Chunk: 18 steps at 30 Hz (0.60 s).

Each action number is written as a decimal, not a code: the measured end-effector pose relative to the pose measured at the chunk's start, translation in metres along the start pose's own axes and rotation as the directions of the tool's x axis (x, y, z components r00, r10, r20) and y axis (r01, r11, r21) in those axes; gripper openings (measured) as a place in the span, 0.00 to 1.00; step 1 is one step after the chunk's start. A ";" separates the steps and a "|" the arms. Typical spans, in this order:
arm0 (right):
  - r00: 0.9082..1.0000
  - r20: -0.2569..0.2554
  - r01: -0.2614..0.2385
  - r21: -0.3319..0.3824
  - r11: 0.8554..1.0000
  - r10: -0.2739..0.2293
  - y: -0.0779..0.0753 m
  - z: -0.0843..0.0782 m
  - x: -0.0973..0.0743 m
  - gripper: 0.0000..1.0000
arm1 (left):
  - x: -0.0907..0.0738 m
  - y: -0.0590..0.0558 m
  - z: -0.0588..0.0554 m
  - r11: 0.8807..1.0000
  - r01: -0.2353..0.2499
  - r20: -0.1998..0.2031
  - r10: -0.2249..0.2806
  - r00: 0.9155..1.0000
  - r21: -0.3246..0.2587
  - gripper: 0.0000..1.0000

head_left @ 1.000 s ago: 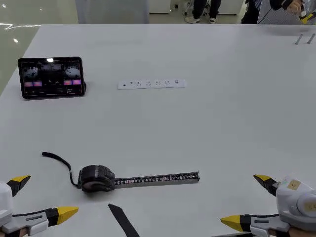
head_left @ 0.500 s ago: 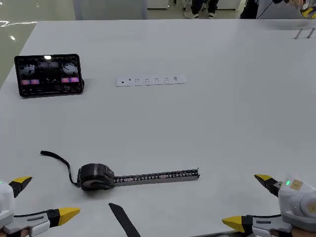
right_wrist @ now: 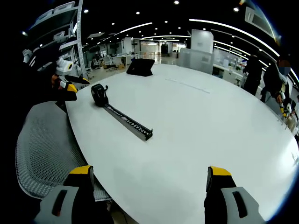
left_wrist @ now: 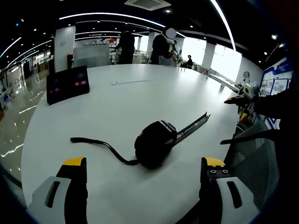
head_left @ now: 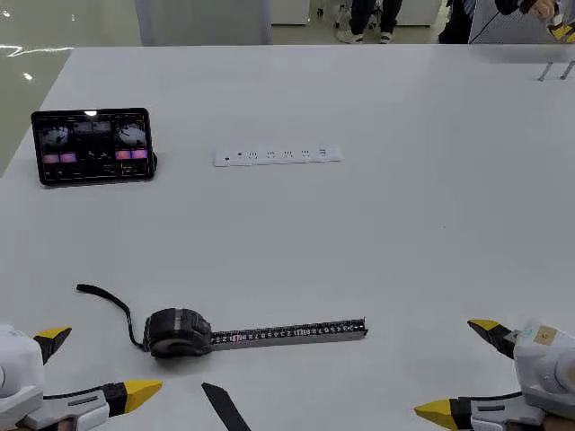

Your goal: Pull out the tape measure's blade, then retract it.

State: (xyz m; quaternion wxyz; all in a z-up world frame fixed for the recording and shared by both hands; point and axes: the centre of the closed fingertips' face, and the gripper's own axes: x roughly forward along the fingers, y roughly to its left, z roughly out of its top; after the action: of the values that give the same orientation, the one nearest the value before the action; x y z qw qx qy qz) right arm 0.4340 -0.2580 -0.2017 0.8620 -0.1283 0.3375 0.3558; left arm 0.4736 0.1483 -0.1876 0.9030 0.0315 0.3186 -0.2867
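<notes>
Your left gripper (head_left: pixel 97 364) is spread wide with nothing between its yellow-tipped jaws, low at 7 o'clock in the head view. Your right gripper (head_left: pixel 460 369) is spread and empty too, at 5 o'clock. Neither touches the tape measure (head_left: pixel 177 331), which lies on the white table (head_left: pixel 404 180) just beyond your left gripper, at about 1 o'clock from it.

The blade (head_left: pixel 292 333) is already out of the case and runs flat toward 3 o'clock. Its hooked end is well apart from your right gripper, at about 10 o'clock from it. So the pull looks done, at least for a short stretch, and the retraction is what I judge is left.

The case is dark, rounded and matte, likely rubbery to grip. The blade is a narrow, stiff strip with fine printed marks, slightly troughed, with an upturned lip at its tip. A thin, limp black strap (head_left: pixel 108 296) curls away from the case toward 10 o'clock. The tabletop is smooth and faintly glossy, so the case may slide.
</notes>
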 end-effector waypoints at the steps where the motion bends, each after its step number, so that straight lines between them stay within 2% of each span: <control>1: 1.000 -0.004 0.000 -0.009 1.000 0.000 -0.002 0.004 -0.001 0.99 | 0.002 -0.002 0.002 1.000 0.001 0.000 -0.001 1.000 -0.005 0.99; 3: 1.000 -0.009 -0.012 -0.024 1.000 0.011 -0.006 0.009 -0.001 0.99 | 0.006 -0.004 0.002 1.000 -0.012 -0.015 0.012 1.000 -0.015 0.99; 5: 1.000 -0.024 -0.011 -0.045 0.999 0.010 -0.009 0.012 -0.001 0.99 | 0.008 -0.007 0.006 0.999 -0.014 -0.003 0.014 1.000 -0.033 0.99; 7: 0.999 -0.037 -0.032 -0.064 0.997 0.030 -0.011 0.015 0.000 0.99 | 0.012 -0.007 0.007 0.998 -0.025 -0.007 0.025 1.000 -0.058 0.99; 10: 0.994 -0.093 -0.065 -0.112 0.992 0.055 -0.013 0.015 0.003 0.99 | 0.015 -0.014 0.011 0.996 -0.031 -0.004 0.031 1.000 -0.080 0.99; 13: 0.990 -0.118 -0.095 -0.163 0.982 0.076 -0.017 0.022 0.010 0.99 | 0.020 -0.013 0.012 0.995 -0.069 -0.022 0.068 0.997 -0.078 0.99; 15: 0.988 -0.128 -0.112 -0.182 0.977 0.089 -0.018 0.026 0.013 0.99 | 0.022 -0.014 0.016 0.992 -0.080 -0.005 0.080 0.997 -0.095 0.99; 18: 0.981 -0.159 -0.148 -0.221 0.964 0.115 -0.019 0.032 0.020 0.99 | 0.029 -0.011 0.016 0.988 -0.102 -0.007 0.102 0.995 -0.113 0.99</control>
State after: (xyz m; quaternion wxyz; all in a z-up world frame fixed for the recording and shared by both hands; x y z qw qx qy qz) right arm 0.4735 -0.2468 -0.1918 0.7888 -0.2309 0.3629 0.4392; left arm 0.4948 0.1208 -0.1911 0.9166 -0.0035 0.3328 -0.2217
